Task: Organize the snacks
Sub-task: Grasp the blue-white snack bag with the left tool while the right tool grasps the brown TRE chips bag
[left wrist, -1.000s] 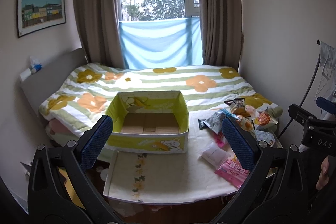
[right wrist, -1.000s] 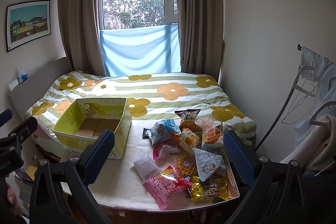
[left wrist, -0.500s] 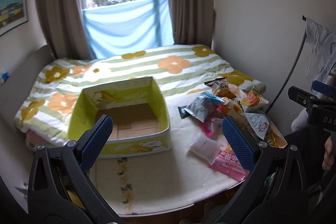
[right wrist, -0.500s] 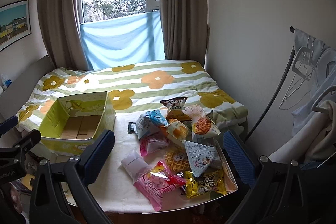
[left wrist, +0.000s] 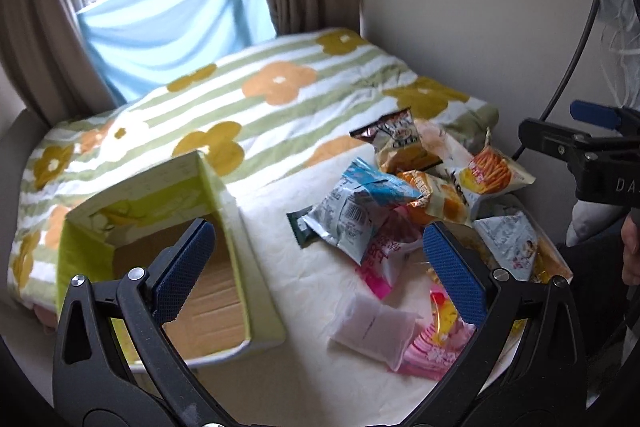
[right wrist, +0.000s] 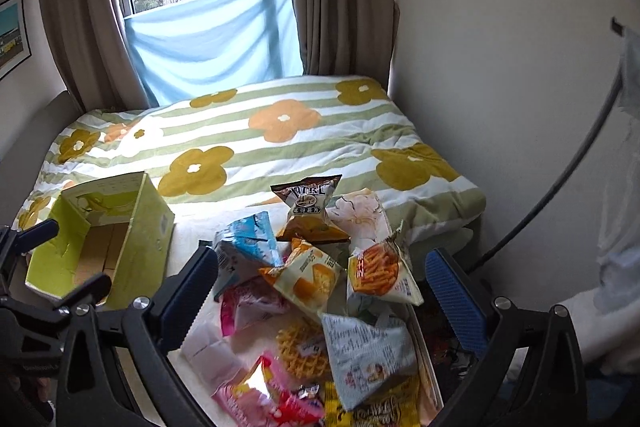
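Sitting at the left end of the white-covered table, the yellow-green cardboard box is open at the top, and only its bare brown floor shows inside; no snack lies in it. All the packets lie loose in a heap on the table's right half, well apart from the box: a blue-and-silver bag, a brown-topped chip bag, a fries bag, a white pouch and a pink packet among them.

Both grippers have dropped and tipped downward over the last second, so the window and wall picture fill less of each view and the table looms larger. The left gripper hangs above the gap between box and heap, its fingers spread wide on nothing. The right gripper hovers over the heap, likewise spread and empty.

Only the right wrist view shows the waffle pack, the pale triangular bag and the yellow packet at the near edge. The left wrist view alone shows the box floor more fully, with the flowered quilt behind.
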A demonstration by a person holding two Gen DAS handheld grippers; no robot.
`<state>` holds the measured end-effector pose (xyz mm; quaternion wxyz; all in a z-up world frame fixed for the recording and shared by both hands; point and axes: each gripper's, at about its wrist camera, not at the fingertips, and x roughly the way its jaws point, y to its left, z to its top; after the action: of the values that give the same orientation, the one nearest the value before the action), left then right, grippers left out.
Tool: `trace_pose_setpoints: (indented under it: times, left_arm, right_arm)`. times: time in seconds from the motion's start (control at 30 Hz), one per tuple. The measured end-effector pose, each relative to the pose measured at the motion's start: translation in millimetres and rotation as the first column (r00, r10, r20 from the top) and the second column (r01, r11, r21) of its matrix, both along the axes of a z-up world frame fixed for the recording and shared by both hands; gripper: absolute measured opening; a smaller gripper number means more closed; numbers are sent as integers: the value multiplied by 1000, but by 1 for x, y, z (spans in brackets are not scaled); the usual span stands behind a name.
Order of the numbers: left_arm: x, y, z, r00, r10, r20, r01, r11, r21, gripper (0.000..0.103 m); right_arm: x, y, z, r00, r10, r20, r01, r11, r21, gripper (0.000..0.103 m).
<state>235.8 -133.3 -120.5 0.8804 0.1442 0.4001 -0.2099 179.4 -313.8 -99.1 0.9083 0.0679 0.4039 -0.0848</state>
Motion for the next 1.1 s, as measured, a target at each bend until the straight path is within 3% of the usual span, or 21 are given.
trace_pose_setpoints:
  times: [0.27, 0.43, 0.67, 0.8, 0.87, 1.03, 1.1]
  left_arm:
    - [74, -44, -65, 983, -32, -182, 53, 993, 108, 103]
    - [103, -62, -100, 953, -77, -292, 136, 973, 188, 103]
    - [119, -78, -133, 919, -122, -375, 212, 955, 209, 103]
    - [130, -90, -149, 886, -162, -435, 272, 940, 203, 102]
    - [133, -95, -155, 875, -181, -448, 295, 935, 198, 100]
    - [139, -104, -172, 827, -212, -520, 345, 922, 173, 80]
    - [140, -104, -174, 829, -214, -516, 345, 923, 172, 77]
  right_arm:
    - [84, -30, -52, 990, 45, -137, -37, 997, 60, 103]
    - [129, -33, -90, 965, 79, -249, -56, 994, 97, 103]
    - [172, -35, -130, 930, 97, -354, -38, 984, 172, 103]
    - [188, -38, -145, 918, 104, -384, -32, 981, 190, 103]
    - [193, -41, -151, 914, 103, -393, -28, 981, 193, 103]
    - [201, -43, -164, 904, 115, -413, -24, 975, 219, 103]
    - [205, -44, -169, 900, 122, -418, -28, 974, 226, 103]
